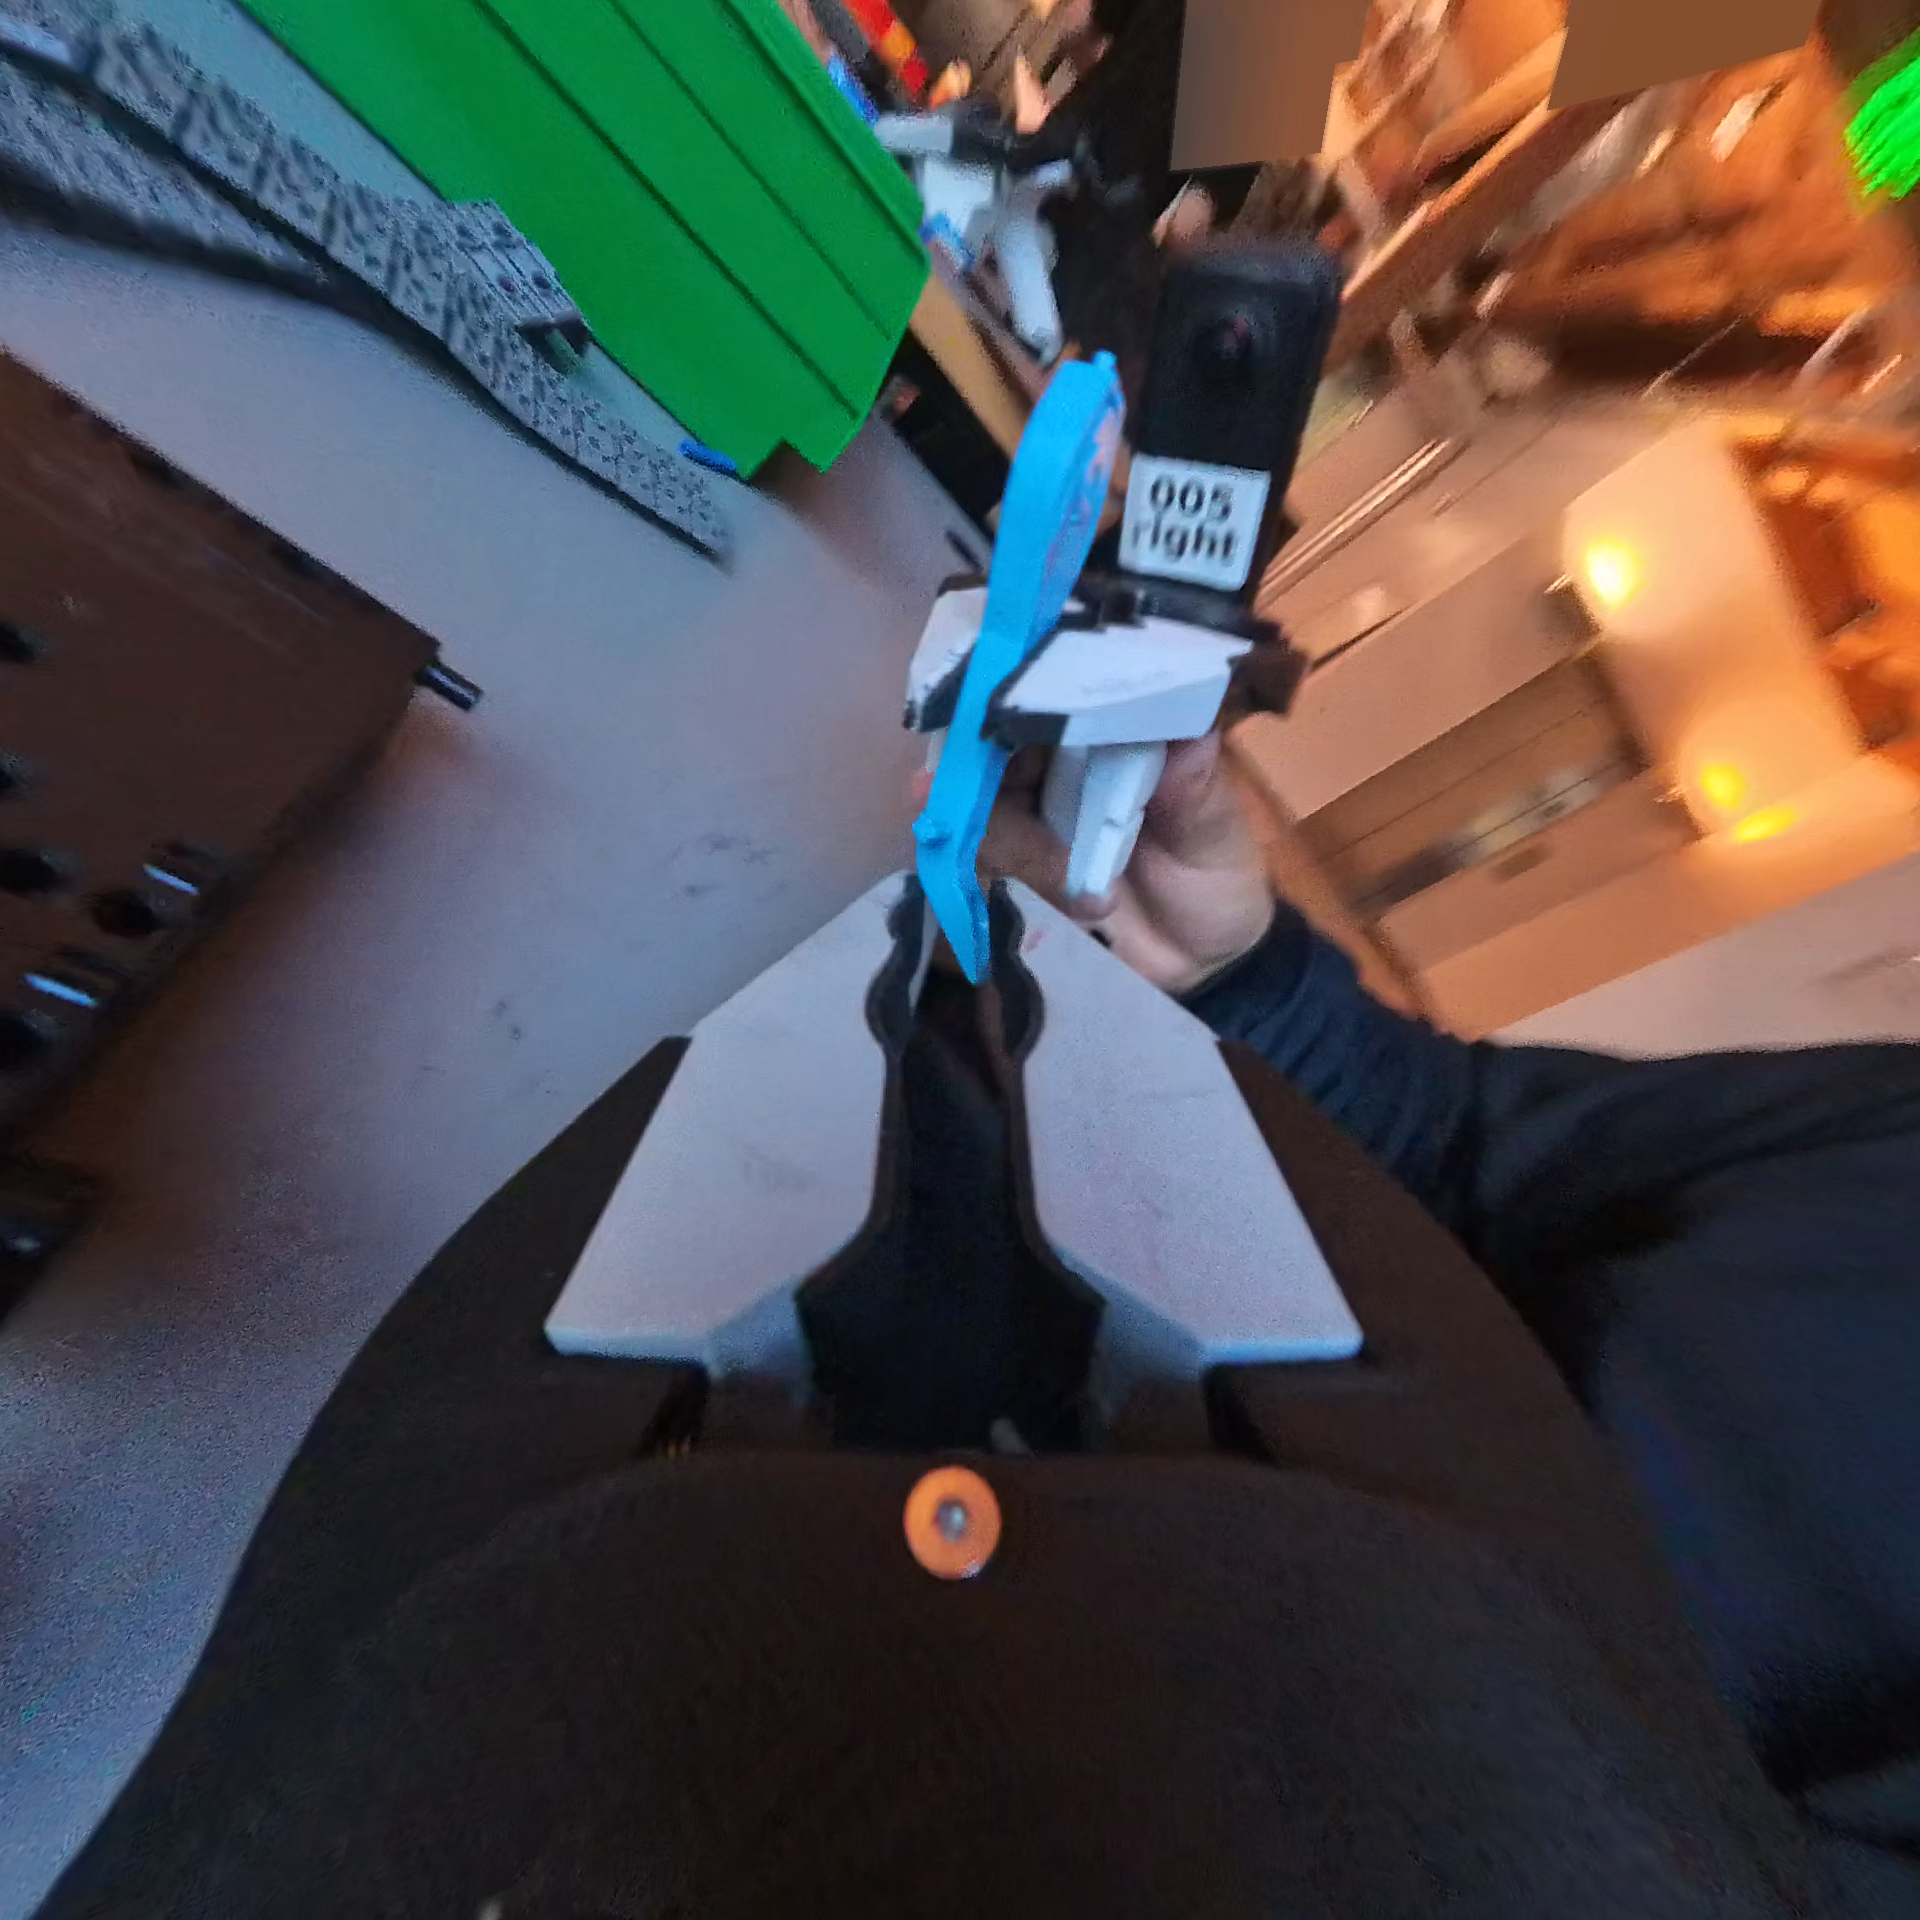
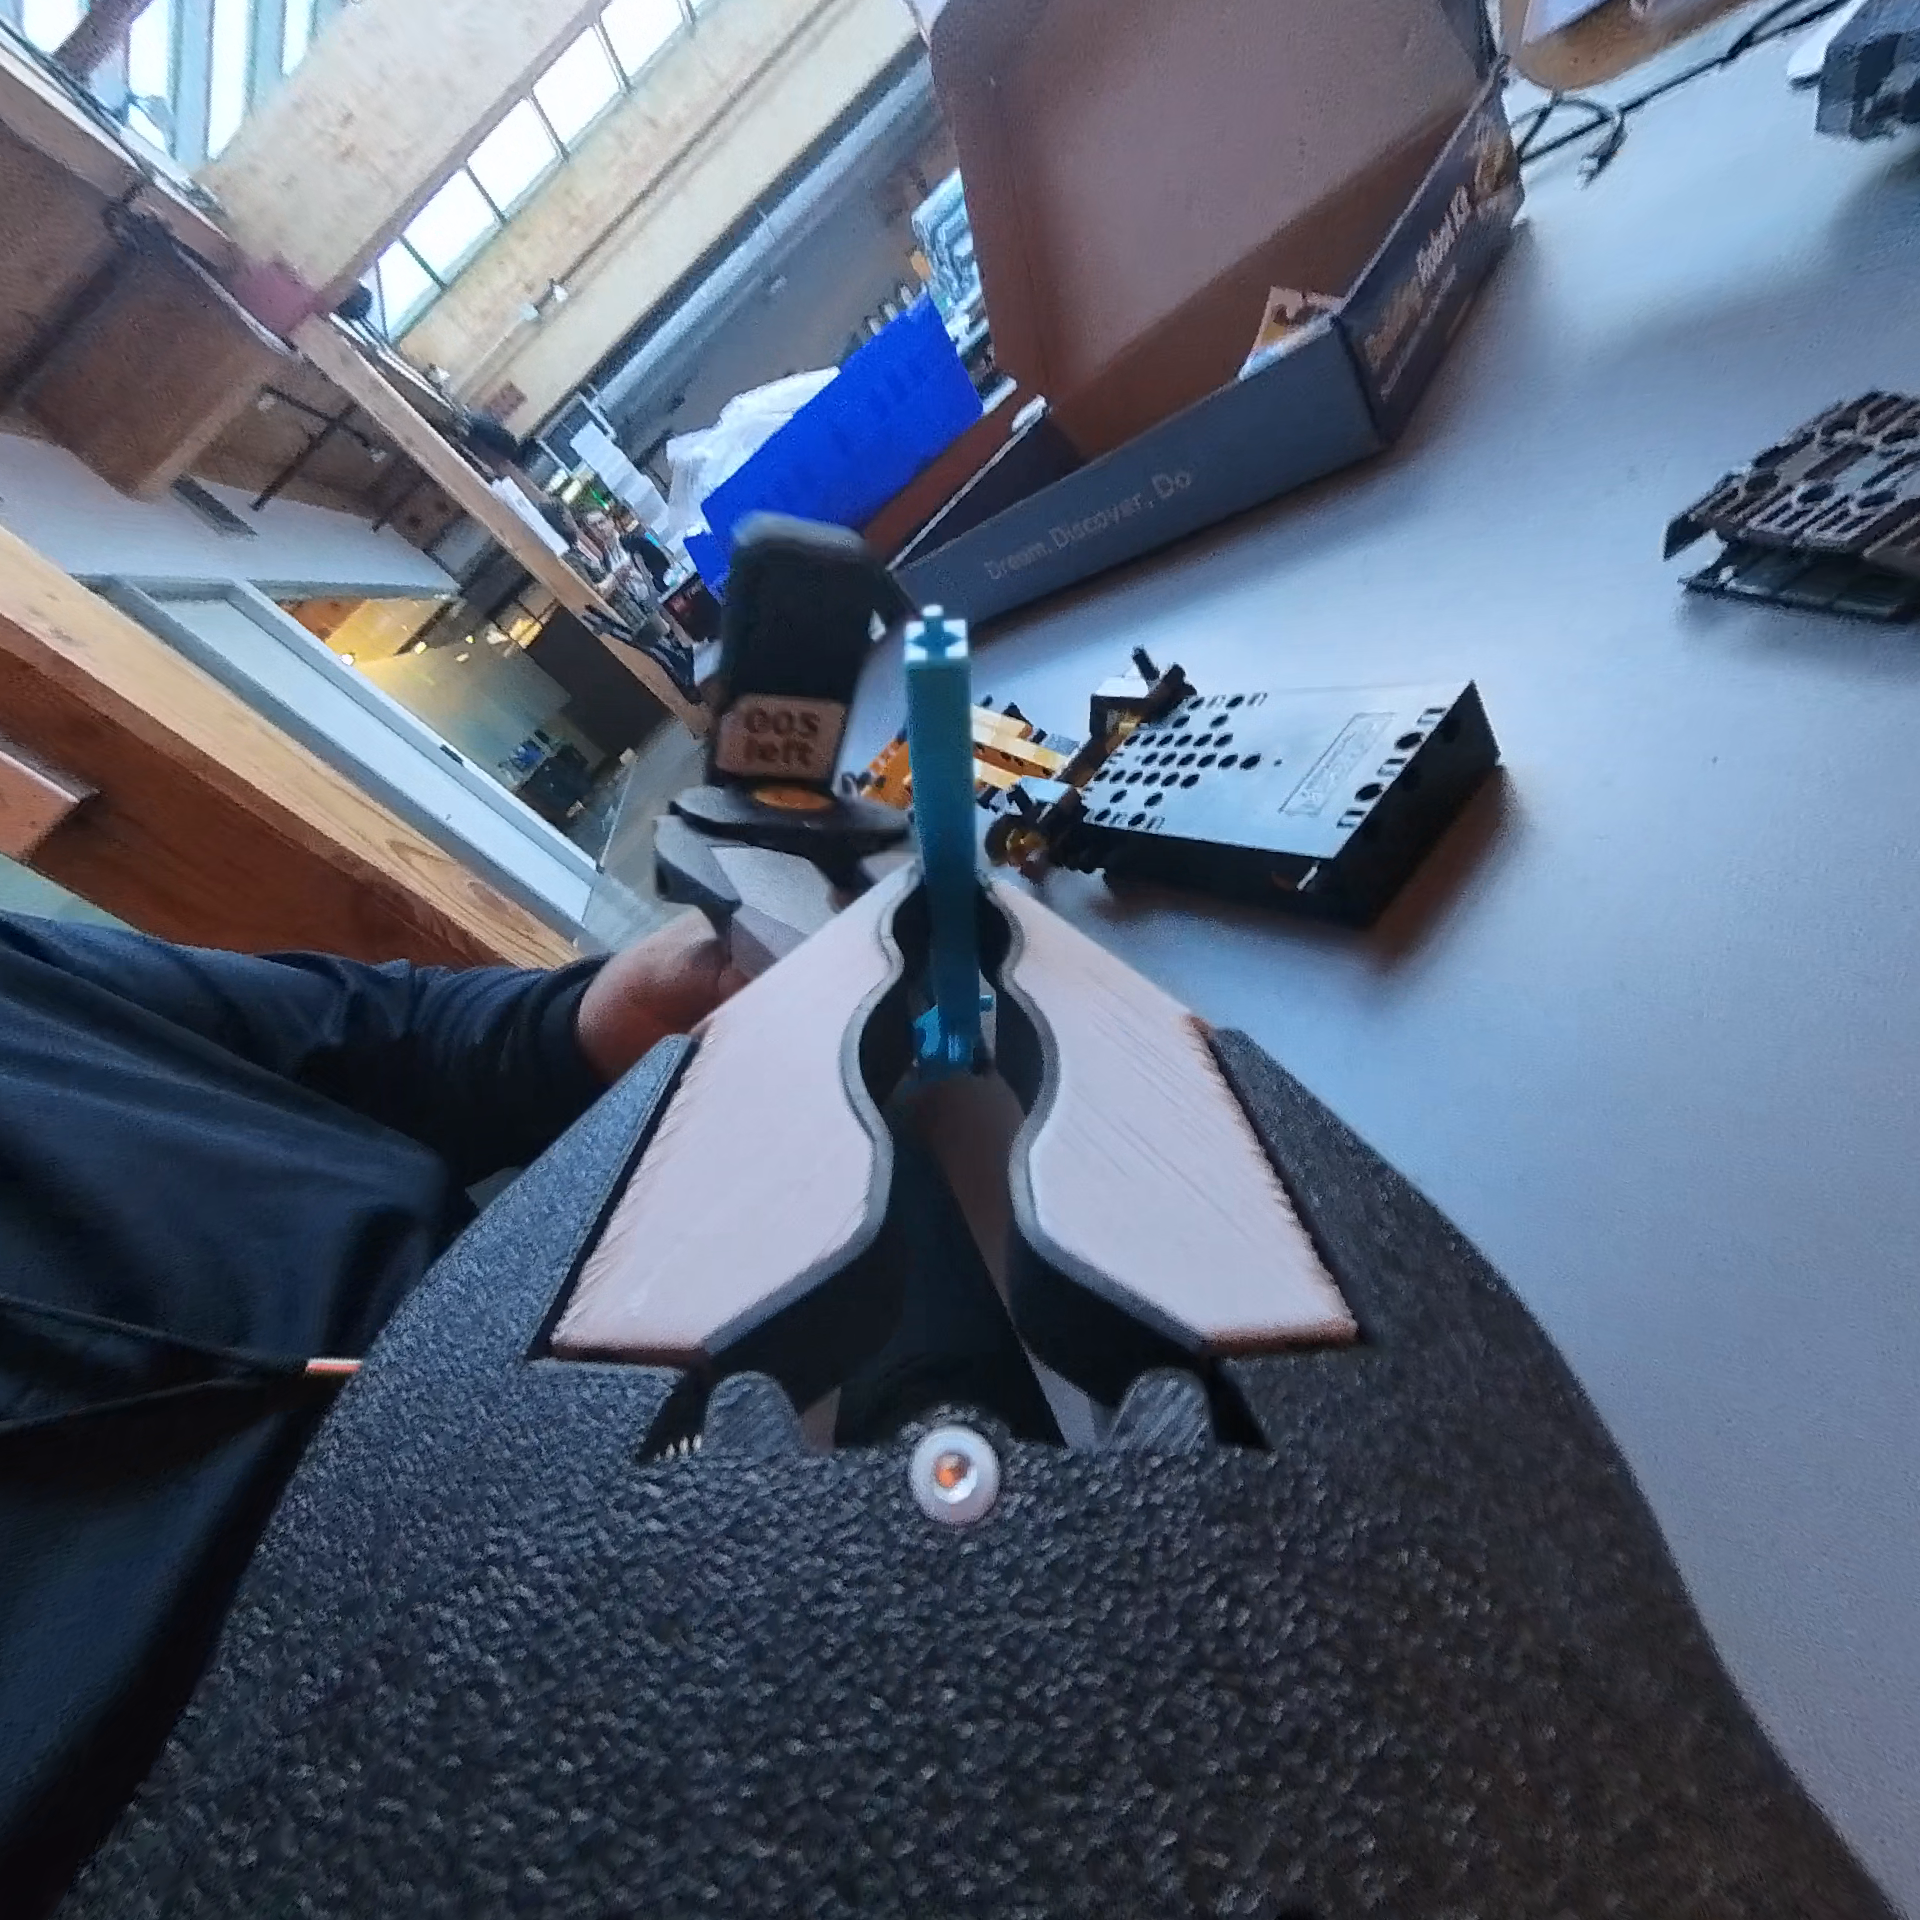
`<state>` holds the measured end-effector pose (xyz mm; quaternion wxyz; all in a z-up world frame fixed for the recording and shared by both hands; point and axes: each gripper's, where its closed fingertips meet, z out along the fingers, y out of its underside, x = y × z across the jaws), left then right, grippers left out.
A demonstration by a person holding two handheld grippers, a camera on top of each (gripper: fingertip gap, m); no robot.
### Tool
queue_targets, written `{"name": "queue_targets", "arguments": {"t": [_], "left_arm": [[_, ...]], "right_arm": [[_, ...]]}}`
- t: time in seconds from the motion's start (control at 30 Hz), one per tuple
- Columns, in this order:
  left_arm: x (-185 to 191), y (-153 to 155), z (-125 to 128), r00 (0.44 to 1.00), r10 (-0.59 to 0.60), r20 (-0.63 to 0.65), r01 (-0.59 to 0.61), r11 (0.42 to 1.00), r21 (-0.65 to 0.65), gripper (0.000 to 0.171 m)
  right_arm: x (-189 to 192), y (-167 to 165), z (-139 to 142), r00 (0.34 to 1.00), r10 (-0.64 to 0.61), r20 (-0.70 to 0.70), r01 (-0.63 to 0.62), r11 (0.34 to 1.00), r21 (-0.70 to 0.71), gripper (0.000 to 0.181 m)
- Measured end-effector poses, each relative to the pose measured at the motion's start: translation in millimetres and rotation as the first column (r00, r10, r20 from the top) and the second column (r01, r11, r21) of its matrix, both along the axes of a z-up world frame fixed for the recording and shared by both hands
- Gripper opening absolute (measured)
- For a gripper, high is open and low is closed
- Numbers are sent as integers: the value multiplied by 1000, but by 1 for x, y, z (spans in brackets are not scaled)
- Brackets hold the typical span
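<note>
Grey table (image 2: 1558, 1039) | both hand-held grippers (image 1: 951, 940) (image 2: 951, 914) pinch one flat blue plastic piece (image 1: 1023, 623) — edge-on, thin.

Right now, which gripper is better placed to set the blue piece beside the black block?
Right, probably. The right gripper clamps the blue piece with the black block straight ahead; the left gripper pinches only its end.
</note>
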<state>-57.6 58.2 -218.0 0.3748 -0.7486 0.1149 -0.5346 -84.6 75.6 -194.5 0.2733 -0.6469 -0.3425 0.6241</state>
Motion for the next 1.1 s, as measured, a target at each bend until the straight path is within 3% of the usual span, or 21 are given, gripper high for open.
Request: {"name": "queue_targets", "arguments": {"t": [0.1, 0.2, 0.33, 0.43, 0.5, 0.57, 0.77, 0.9, 1.1], "left_arm": [[-8, -1, 0, 985, 7, -173, 14, 993, 119, 11], [-19, 2, 5, 968, 38, -246, 9, 983, 186, 12], [-32, 13, 20, 963, 62, -263, 0, 973, 230, 18], [-23, 11, 32, 980, -61, -187, 97, 977, 188, 27], [-13, 6, 37, 979, -154, -130, 173, 973, 152, 30], [-6, 0, 34, 968, -214, -133, 233, 961, 150, 11], [-10, -3, 20, 953, -186, -241, 238, 949, 208, 8], [-9, -6, 19, 934, -182, -307, 267, 927, 262, 8], [-5, -12, 17, 908, -205, -366, 323, 898, 298, 7]], "right_arm": [[4, -1, -5, 999, 25, 26, -24, 999, -27, 5], [8, -1, -1, 999, 39, -4, -40, 997, -73, 5], [7, -10, 1, 996, 90, -14, -91, 991, -96, 4], [2, -26, -6, 988, 153, 28, -150, 986, -77, 4], [-3, -37, -15, 978, 192, 85, -189, 981, -50, 5], [-6, -47, -22, 966, 222, 133, -222, 975, -19, 5], [4, -36, -35, 949, 168, 268, -207, 970, 125, 9], [14, -26, -7, 974, 146, 171, -183, 958, 219, 16], [12, -31, -1, 979, 149, 139, -189, 918, 349, 12]]}}
